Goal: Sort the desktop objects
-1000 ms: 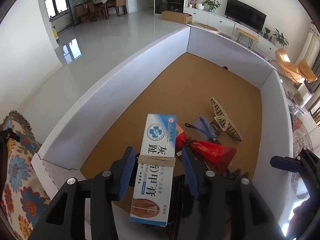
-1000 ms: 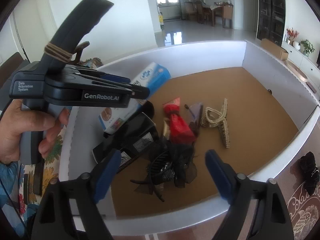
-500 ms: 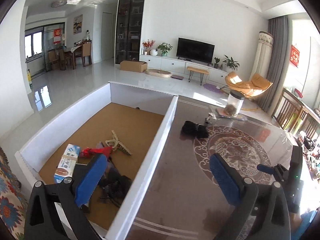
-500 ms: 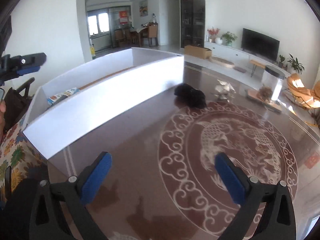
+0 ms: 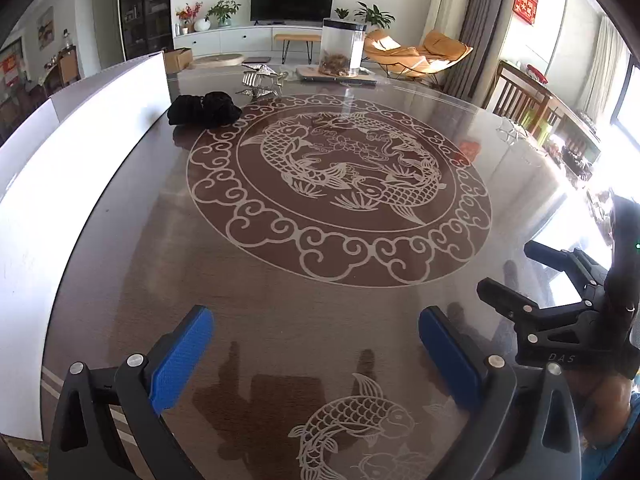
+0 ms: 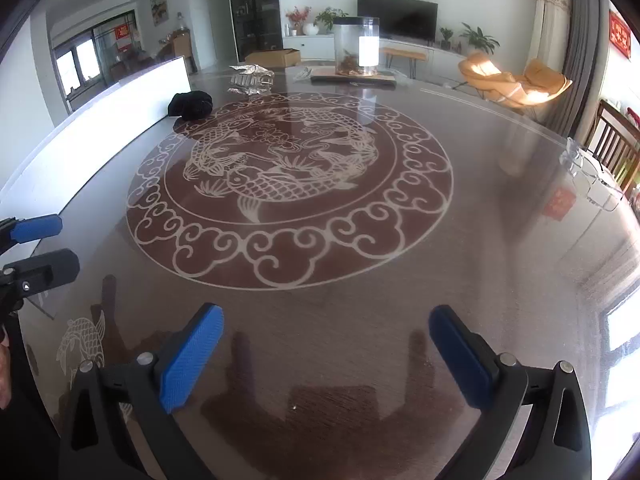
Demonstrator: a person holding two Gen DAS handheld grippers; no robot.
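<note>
Hand-held grippers: left hand-held gripper [image 5: 316,354] and right hand-held gripper [image 6: 326,354] gape wide, empty.
Left: black bundle [image 5: 203,109] (beside white box [image 5: 80,136]) on desk [image 5: 280,312].

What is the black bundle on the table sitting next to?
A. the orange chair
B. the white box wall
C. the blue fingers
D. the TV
B. The black bundle lies on the table right beside the far end of the white box wall, far from both open grippers.
</note>
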